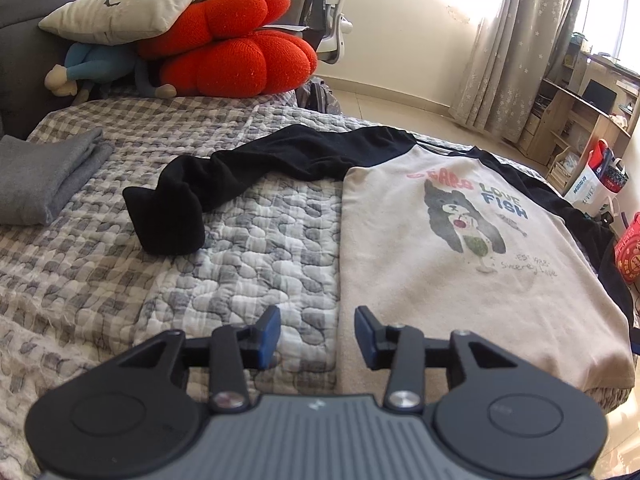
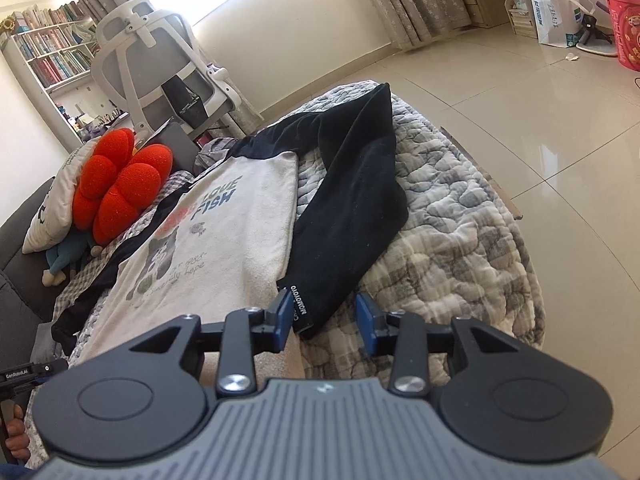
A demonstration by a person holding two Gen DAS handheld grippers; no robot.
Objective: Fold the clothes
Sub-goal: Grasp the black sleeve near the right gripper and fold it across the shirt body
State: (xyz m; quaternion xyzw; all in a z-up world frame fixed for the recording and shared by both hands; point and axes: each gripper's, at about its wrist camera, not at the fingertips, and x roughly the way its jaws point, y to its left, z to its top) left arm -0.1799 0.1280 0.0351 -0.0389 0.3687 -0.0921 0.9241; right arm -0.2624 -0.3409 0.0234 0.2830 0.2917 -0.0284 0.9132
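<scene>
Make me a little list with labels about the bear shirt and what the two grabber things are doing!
shirt: cream body, black sleeves, bear print, spread flat on quilt
sleeves: one stretched out, other lying along the shirt's side
left gripper: open, over the shirt's side edge, holding nothing
right gripper: open, at the sleeve cuff
also there: folded grey cloth, red cushions

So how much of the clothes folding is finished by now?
One folded grey garment already lies on the checked quilt. The beige shirt with black sleeves is spread flat, unfolded. Nothing is held: the left gripper hangs open at its hem, the right gripper open beside the black sleeve cuff. Both sleeves and the body remain.
</scene>
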